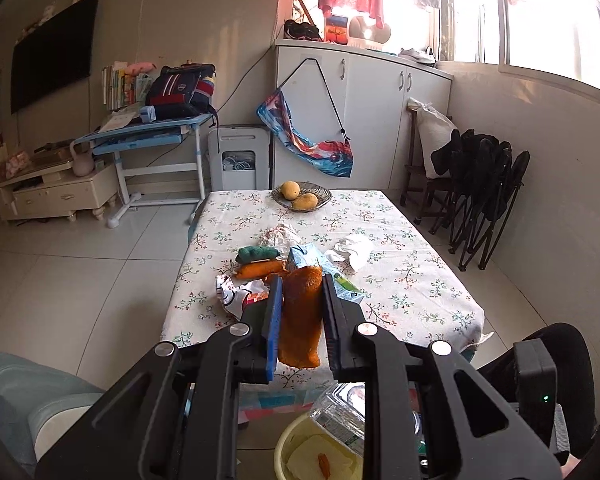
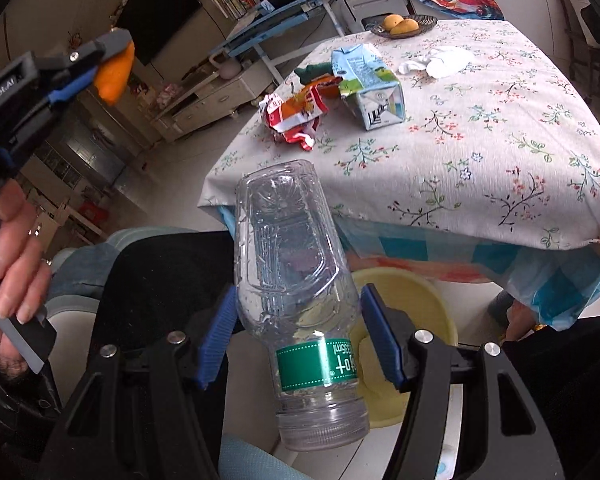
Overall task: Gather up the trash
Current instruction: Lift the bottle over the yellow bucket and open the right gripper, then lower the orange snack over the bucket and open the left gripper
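Right tongs [image 2: 298, 332] and clear bottle [image 2: 296, 280] mostly hide the yellow basin [image 2: 428, 296].

Pale tiled floor [image 1: 80, 248] ahead, a floral-clothed table [image 1: 412, 280] straight in front. White cabinets [image 1: 364, 92] beyond it, blown-out window [image 1: 540, 12] up right, dark wall TV [image 1: 52, 52] far left, probably folded chairs [image 1: 484, 204] right.

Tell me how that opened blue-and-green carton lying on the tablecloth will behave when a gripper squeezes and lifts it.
The carton looks empty and torn open at one end, so it is probably light and may crumple under the pads. Its flat sides suggest that it will not roll. The glossy print could be slightly slippery, so a grip across the intact boxy end seems safer.
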Demonstrator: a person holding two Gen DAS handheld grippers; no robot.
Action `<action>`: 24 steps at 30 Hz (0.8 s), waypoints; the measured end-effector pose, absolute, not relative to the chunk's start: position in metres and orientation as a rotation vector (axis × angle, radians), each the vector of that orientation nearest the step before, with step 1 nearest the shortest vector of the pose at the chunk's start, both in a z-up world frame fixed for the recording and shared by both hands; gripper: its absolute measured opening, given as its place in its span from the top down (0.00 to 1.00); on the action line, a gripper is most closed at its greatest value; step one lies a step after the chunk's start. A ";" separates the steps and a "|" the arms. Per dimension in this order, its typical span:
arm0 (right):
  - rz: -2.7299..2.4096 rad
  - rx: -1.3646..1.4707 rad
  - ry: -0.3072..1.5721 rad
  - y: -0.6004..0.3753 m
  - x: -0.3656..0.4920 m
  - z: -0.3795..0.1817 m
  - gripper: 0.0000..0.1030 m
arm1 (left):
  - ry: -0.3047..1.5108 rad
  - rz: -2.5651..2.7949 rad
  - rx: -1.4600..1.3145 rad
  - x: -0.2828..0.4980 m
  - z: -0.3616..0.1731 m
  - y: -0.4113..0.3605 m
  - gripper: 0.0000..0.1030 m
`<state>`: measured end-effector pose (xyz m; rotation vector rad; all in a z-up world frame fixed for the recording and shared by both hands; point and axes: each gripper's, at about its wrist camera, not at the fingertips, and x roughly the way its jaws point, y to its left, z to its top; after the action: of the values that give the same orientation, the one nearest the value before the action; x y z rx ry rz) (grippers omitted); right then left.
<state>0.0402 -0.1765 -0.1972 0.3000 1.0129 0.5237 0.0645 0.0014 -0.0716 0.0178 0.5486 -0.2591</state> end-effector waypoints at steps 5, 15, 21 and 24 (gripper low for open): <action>0.503 0.251 1.066 -0.168 0.042 -0.212 0.40 | 0.561 -0.267 0.014 0.057 -0.078 0.000 0.82; 0.461 0.281 1.033 -0.178 0.042 -0.210 0.39 | 0.576 -0.278 0.024 0.049 -0.085 -0.006 0.82; 0.422 0.308 0.949 -0.190 0.041 -0.196 0.39 | 0.594 -0.289 0.040 0.047 -0.092 -0.016 0.82; 0.382 0.334 0.887 -0.202 0.039 -0.186 0.36 | 0.610 -0.299 0.049 0.045 -0.098 -0.022 0.82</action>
<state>0.0389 -0.2019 -0.1862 0.3341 0.8870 0.3823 0.0446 -0.0218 -0.0980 0.0491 0.6098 -0.2990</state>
